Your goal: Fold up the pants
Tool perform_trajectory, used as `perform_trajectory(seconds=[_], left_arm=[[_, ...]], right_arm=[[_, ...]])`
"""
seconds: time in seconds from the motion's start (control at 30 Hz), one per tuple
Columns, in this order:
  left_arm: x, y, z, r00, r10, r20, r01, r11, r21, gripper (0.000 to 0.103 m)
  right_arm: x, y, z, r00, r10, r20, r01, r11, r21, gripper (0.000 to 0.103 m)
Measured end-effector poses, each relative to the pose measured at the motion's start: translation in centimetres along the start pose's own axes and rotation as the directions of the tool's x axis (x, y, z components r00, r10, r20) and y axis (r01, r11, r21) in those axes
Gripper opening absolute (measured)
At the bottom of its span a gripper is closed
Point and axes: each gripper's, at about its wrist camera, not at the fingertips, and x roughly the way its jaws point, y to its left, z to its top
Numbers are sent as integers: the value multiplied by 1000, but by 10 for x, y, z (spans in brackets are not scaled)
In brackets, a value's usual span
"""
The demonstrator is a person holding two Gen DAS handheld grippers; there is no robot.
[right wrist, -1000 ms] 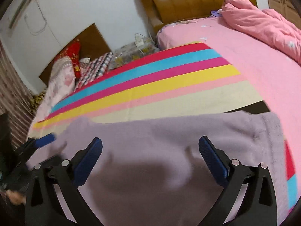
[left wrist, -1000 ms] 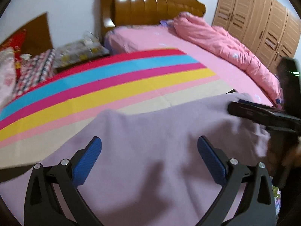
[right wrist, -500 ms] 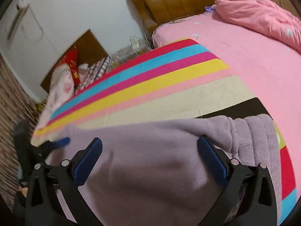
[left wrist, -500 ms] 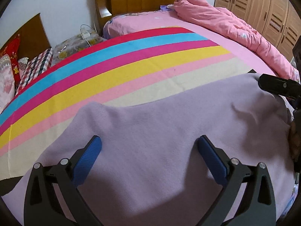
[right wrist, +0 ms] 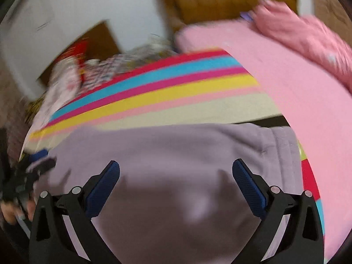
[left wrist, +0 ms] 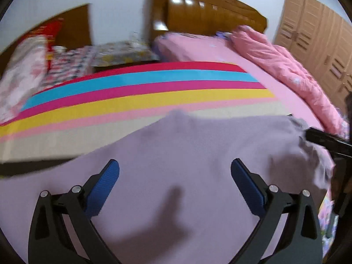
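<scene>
Left tool (left wrist: 175, 173), black-framed with blue ribbed pads, hangs with its jaws wide apart and empty over the soft lilac knitted pants (left wrist: 198, 154). The right tool (right wrist: 176, 175) is likewise spread and holds nothing; in the left wrist view its black body enters at 3 o'clock, beside bunched fabric at the garment's edge, though contact there cannot be told.

The pants lie spread across the bed on a striped blanket of red, blue, magenta, yellow and cream bands (left wrist: 143, 94), which runs from 9 o'clock towards 2 o'clock. A ribbed band, waistband or cuff (right wrist: 283, 140), lies at 2 o'clock in the right wrist view. A crumpled pink quilt (left wrist: 286, 66) sits at 2 o'clock, against the wooden headboard (left wrist: 209, 15) at 12 o'clock.

Judged from its drape and creases, the garment is light, limp and non-slippery; it should sag wherever unsupported. Hold is best taken at the thicker ribbed band and at an opposite edge, pinching both layers, so the fold carries over evenly.
</scene>
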Motion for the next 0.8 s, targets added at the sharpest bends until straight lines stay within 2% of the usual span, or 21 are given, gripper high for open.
perform_trajectory(seconds=[0.07,0.17,0.23,0.3,0.37,0.43,0.47,0.53,0.63,0.73,0.8], left_arm=[[-16,18,-24,998,61,-20,-62,998,-13,101],[-28,43,-65,994,85,-67,-90,994,-68,101],[-30,53,-85,990,101,-96,-110,990,-92,101],[-26,61,-100,983,129,-127,-140,987,-84,101],[-29,63,-108,987,134,-89,-138,989,-48,101],[-30,64,-111,989,126,-75,-130,990,-46,101],[-31,66,-111,989,128,-74,-131,990,-45,101],[-32,67,-111,989,128,-68,-132,990,-55,101],[-33,65,-116,991,124,-52,-126,991,-46,101],[-34,66,-115,992,113,-55,-116,992,-47,101],[-38,65,-115,992,113,-64,-117,991,-58,101]], right_arm=[[0,34,-24,1000,5,-30,-9,992,-123,99],[7,78,-56,999,-19,-39,8,964,-267,99],[13,95,-67,999,-14,-49,-2,948,-319,99],[24,103,-78,996,-56,-75,24,926,-377,98],[22,93,-80,998,-16,-68,-10,933,-360,99],[21,78,-77,995,13,-100,-41,957,-286,98],[16,71,-77,995,-22,-92,-1,969,-246,98],[9,62,-77,996,-66,-67,47,967,-250,98],[5,54,-93,994,-62,-87,34,956,-291,99],[-1,38,-100,997,-6,-73,-11,972,-236,99],[-2,43,-96,994,-51,-94,28,973,-231,98]])
